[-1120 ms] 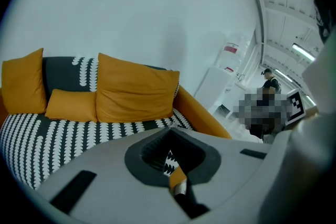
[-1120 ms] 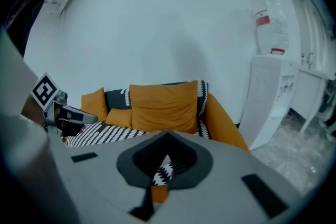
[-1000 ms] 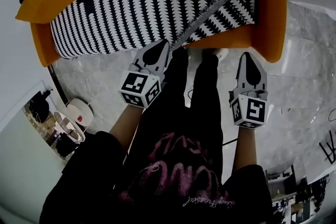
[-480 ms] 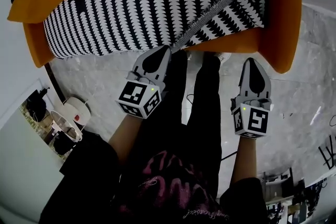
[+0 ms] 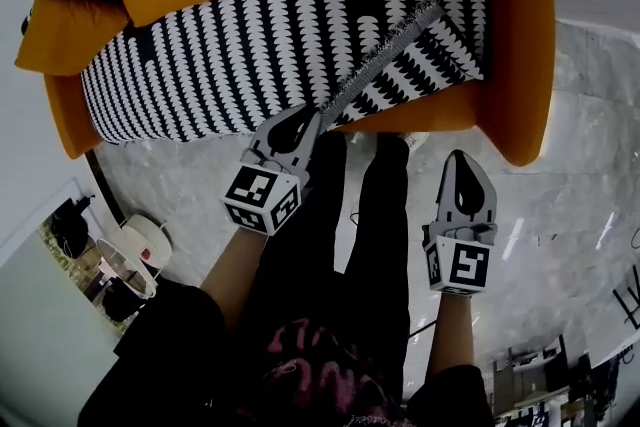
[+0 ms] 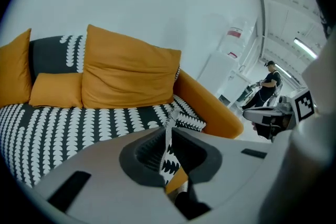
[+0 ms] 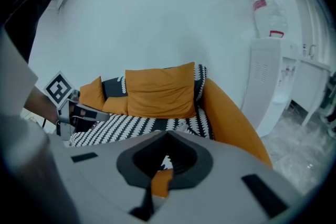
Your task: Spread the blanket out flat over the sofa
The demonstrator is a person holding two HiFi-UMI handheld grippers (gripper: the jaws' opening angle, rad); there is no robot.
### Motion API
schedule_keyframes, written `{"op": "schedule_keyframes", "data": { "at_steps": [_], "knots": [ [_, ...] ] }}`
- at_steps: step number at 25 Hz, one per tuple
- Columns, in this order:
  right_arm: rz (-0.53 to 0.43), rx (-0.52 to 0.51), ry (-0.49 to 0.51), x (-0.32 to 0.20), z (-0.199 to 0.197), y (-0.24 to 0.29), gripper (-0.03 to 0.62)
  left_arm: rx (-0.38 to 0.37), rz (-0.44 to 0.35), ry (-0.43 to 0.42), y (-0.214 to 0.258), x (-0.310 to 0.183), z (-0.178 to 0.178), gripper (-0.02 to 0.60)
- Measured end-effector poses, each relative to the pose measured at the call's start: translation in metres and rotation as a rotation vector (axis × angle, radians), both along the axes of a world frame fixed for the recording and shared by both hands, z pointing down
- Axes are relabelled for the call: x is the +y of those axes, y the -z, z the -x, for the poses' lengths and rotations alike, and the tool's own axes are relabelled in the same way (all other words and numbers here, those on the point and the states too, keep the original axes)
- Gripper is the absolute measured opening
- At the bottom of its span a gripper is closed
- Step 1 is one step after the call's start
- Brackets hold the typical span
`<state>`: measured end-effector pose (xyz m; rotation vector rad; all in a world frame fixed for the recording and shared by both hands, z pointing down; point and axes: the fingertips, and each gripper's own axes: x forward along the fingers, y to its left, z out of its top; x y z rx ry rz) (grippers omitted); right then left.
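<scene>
left gripper: the left gripper (image 5: 300, 118) is pinched shut on the blanket's fringe (image 5: 385, 50). In the left gripper view a strip of the fabric runs down right between the jaws.
right gripper: the right gripper (image 5: 459, 161) looks closed too, with nothing in it. It hangs over the floor (image 5: 570, 215) at the lower right of the head view, well apart from the fabric.
blanket: the blanket (image 5: 230, 45) is the black-and-white patterned one. It lies across the seat of the orange sofa (image 5: 515, 35) in the upper half of the head view, and a bit shows on the backrest at the upper left.
the bit that matters: the fringe runs on a diagonal from the upper right down to the middle of the frame, where it meets the left gripper. So the loose run of edge lies up and to the right of that gripper.
nearer hand: left is already on it. The far end of the fringe sits roughly above the right gripper in the frame, near the sofa's right arm.
my guess: the right one has to reach up to that end before the edge can be pulled straight.
</scene>
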<state>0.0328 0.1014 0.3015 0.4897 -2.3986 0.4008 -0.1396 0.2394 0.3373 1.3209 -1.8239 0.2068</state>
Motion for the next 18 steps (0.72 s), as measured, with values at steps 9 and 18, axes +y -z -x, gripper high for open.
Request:
{"op": "schedule_keyframes", "data": {
  "at_steps": [9,18],
  "knots": [
    [0.034,0.065,-0.079,0.006,-0.038,0.001,0.02,-0.005,-0.056,-0.209,-0.019,-0.093,-0.007,0.172],
    [0.068,0.019,-0.119,-0.003,-0.063,-0.015,0.02,-0.014,-0.021,-0.32,-0.072,-0.153,-0.019,0.238]
  ]
}}
